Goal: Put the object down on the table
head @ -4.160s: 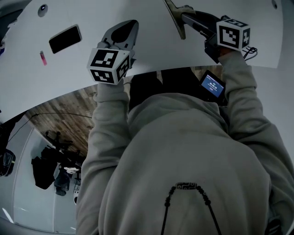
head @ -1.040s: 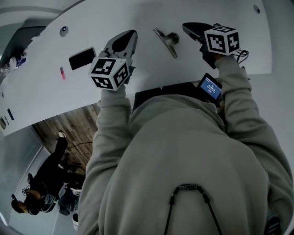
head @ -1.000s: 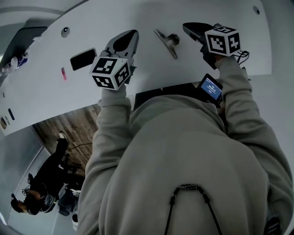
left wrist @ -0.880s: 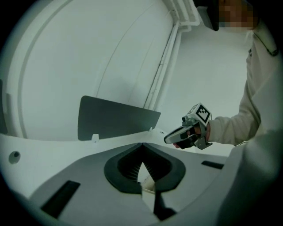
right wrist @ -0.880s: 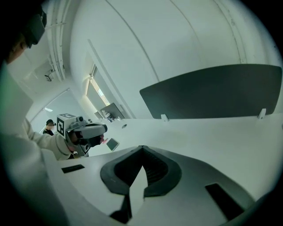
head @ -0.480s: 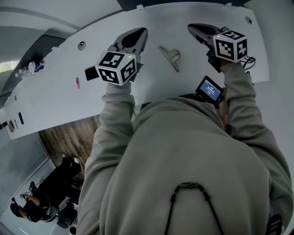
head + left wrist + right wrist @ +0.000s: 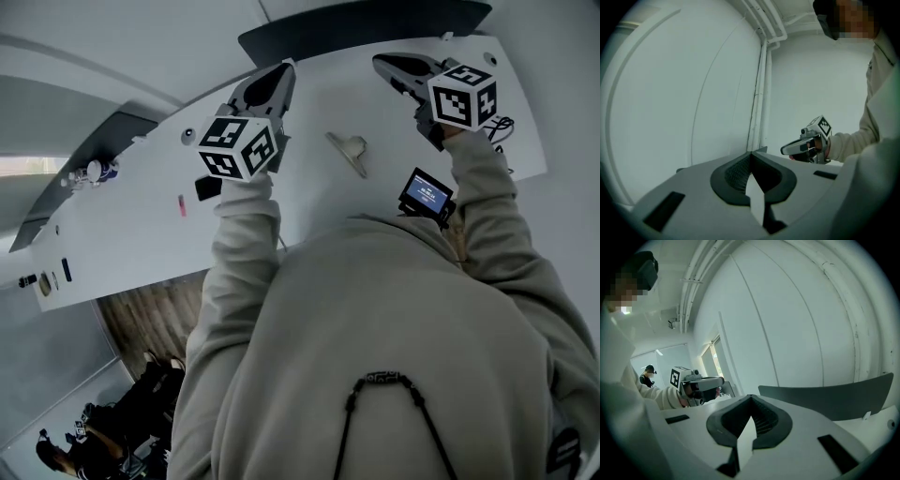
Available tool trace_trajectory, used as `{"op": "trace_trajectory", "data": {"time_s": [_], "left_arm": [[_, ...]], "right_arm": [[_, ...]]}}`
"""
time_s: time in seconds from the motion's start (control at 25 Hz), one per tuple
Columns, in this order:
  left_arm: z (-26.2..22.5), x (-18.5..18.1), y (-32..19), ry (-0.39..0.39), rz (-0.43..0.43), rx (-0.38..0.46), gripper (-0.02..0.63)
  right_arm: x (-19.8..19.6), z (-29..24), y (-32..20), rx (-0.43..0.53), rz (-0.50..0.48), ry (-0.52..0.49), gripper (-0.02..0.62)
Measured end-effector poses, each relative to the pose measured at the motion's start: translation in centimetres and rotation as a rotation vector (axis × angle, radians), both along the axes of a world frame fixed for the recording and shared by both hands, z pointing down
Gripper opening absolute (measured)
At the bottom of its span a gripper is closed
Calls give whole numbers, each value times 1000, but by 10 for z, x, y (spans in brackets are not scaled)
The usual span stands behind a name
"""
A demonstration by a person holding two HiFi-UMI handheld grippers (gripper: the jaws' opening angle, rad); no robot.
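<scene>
A metal binder clip (image 7: 349, 152) lies on the white table (image 7: 122, 225), between my two grippers and apart from both. In the head view my left gripper (image 7: 283, 68) is held up to the left of the clip, its jaws shut with nothing between them. My right gripper (image 7: 381, 62) is held up to the clip's right, also shut and holding nothing. Both gripper views look level at a pale wall, and the clip is not in them. The left gripper view shows the right gripper (image 7: 806, 144) across from it; the right gripper view shows the left gripper (image 7: 701, 384).
A black phone (image 7: 207, 186) and a small pink item (image 7: 182, 204) lie on the table left of my left arm. A small lit screen (image 7: 427, 192) hangs at my chest. A dark curved chair back (image 7: 825, 397) stands beyond the table's far edge. People stand on the floor below left.
The clip, by the right gripper's tip earliest on, now lies alone on the table. Both grippers have drawn back from it, and the head view has tilted, showing more wall.
</scene>
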State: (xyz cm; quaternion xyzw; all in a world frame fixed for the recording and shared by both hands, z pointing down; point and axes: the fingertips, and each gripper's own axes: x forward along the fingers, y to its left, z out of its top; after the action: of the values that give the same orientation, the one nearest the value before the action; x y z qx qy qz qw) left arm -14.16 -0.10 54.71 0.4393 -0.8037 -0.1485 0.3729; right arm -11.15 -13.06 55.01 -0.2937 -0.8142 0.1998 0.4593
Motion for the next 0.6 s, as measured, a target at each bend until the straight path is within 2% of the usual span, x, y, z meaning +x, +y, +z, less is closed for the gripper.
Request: {"op": "trace_trajectory", "data": {"time_s": [0.24, 0.6], "left_arm": [[-36, -20, 1, -69, 4, 5, 3], [-56, -43, -4, -144, 16, -10, 3]], "right_arm": [[-25, -49, -7, 49, 33, -127, 20], [-71, -112, -13, 114, 37, -329, 20]]}}
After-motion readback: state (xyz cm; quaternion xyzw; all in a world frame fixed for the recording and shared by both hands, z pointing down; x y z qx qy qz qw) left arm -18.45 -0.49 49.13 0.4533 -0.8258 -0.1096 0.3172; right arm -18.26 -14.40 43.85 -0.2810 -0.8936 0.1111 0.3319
